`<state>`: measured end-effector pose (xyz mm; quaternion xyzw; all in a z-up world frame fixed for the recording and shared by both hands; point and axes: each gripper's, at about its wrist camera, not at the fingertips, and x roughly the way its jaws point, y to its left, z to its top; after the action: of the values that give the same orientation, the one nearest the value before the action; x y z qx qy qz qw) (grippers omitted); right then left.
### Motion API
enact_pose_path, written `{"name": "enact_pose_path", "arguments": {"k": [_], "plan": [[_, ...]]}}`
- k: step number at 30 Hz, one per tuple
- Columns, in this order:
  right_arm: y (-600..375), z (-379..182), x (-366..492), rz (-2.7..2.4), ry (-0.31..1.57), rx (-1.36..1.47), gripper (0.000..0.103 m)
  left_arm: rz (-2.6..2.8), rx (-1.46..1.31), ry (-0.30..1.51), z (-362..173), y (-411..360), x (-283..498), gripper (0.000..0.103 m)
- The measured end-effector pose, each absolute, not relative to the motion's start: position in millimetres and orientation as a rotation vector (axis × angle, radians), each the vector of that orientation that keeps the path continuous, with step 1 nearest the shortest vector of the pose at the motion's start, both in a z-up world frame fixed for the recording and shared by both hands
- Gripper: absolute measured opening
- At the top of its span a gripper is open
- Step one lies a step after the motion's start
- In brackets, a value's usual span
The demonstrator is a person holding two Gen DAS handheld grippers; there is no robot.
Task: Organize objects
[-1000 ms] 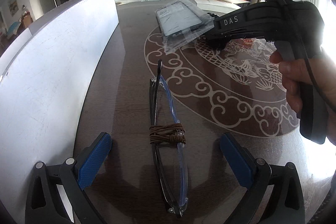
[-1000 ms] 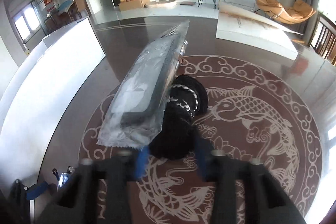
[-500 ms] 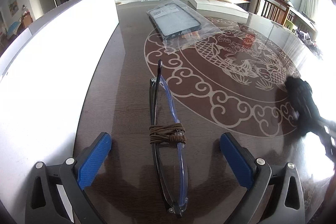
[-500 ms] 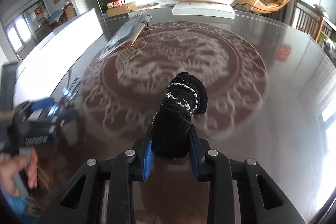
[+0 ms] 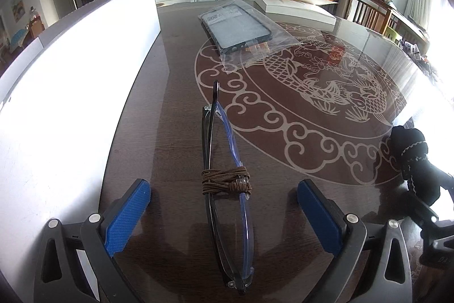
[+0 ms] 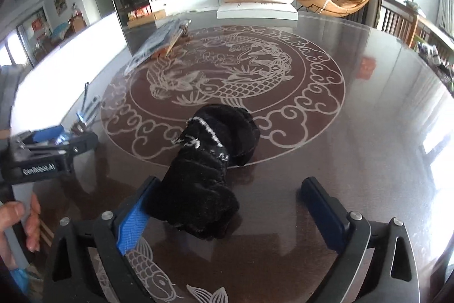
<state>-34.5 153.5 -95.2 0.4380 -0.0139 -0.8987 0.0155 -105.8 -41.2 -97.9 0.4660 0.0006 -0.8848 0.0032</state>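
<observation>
Since a second ago the bagged phone case [image 5: 237,32] has left the right gripper [image 6: 227,218] and now lies flat on the table [image 5: 354,53], at the far rim of the round fish inlay [image 6: 224,81]; the rolled black sock [image 6: 212,169] has travelled with that gripper to the near edge of the same inlay. Right jaws have just been opening and stand wide: the sock rests on the table between them, leaning against the left blue pad, clear of the right one, so released. Left gripper [image 5: 224,220] is unchanged in place, jaws spread, pads on either side of the folded glasses [image 5: 224,161] without touching them. A brown cord [image 5: 225,181] is wound around the glasses' middle. Glasses lie lengthwise on the dark wood, just beside a long white panel [image 5: 71,104]. A white flat box [image 5: 298,9] sits at the table's far end, beyond the phone case. A hand [image 6: 17,223] grips the left tool's handle.
</observation>
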Motion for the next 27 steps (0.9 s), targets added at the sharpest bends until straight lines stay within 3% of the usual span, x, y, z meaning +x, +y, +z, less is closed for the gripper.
{"name": "enact_pose_path", "arguments": {"k": [3,27], "plan": [[143.8,-97.6,-36.1,-2.788,0.054,1.389,0.103,-2.774,1.461,0.001,-98.0,-41.3,-105.7,0.103],[146.5,-98.9,-37.7,-2.782,0.041,1.391,0.103,-2.773,1.461,0.002,-98.2,-41.3,-105.9,0.103]]}}
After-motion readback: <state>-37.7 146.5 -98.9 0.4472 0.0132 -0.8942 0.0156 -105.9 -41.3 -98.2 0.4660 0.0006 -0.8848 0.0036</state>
